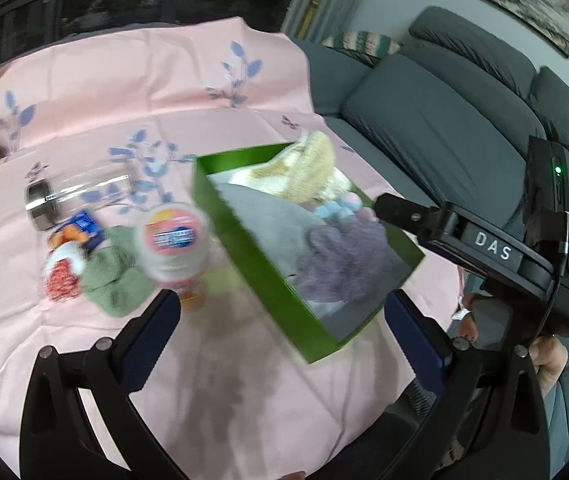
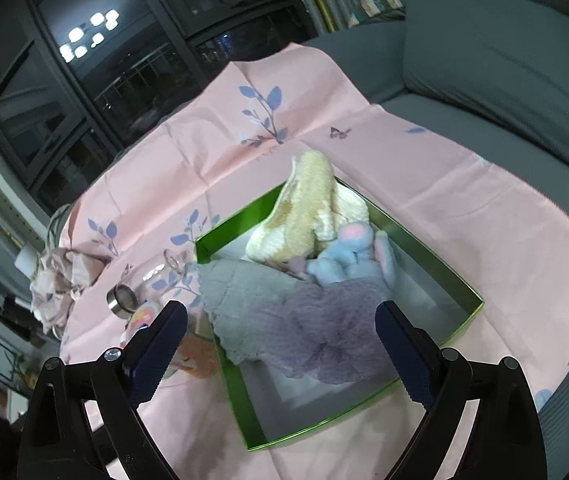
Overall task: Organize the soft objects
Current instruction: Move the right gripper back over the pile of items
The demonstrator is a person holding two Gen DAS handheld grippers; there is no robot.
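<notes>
Looking left to right: green cloth (image 1: 114, 276) is the only soft item outside the green box (image 1: 252, 268), lying on the pink tablecloth (image 1: 124, 92) left of it, among a snack cup (image 1: 172, 236) and packets. Left gripper (image 1: 282, 316) is wide open and empty; cloth sits ahead-left of its left finger, so this hand looks nearer. Right gripper (image 2: 280, 340) is also spread wide and empty, over the purple puff (image 2: 324, 340) inside the box. Cloth is bunched, no clear long axis.
</notes>
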